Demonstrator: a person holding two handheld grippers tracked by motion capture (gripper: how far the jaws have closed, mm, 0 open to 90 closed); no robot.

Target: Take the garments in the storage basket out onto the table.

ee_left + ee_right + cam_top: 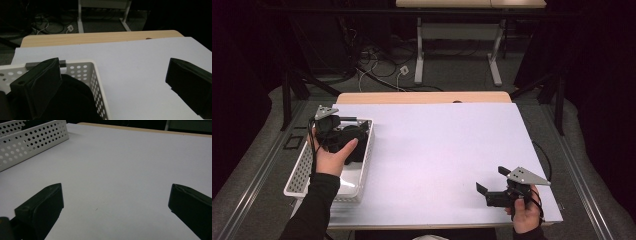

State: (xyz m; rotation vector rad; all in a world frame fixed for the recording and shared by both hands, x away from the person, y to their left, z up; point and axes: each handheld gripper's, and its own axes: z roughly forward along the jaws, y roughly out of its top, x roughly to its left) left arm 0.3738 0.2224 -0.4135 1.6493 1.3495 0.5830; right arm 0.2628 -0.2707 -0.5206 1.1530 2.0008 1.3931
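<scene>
Nearest the person, the right tongs (490, 182) sit low at the near right corner of the table (447, 150), held in one hand (526, 214), jaws spread wide with nothing between them. In the right gripper view both black jaws stand well apart over bare white tabletop, and one perforated wall of the basket (30, 142) shows at the upper left.

Farther in, at the left edge of the table, stands one white perforated basket (302, 170). The left tongs (343, 131) are over it, gripped by the other hand (332, 155), with the grey three-cornered plate on top. The left gripper view shows these jaws released too: one hangs over the basket's inside, the other over the white tabletop beyond the basket's wall (98, 87). One dark, rounded black object (72, 100) lies inside the basket, just beside the jaw there; whether jaw and object touch cannot be told.

Past the white sheet, a strip of bare wood runs along the table's far edge. Beyond it, a second table on two white legs (419, 55) stands on the floor, with loose cables (377, 65) near it.
</scene>
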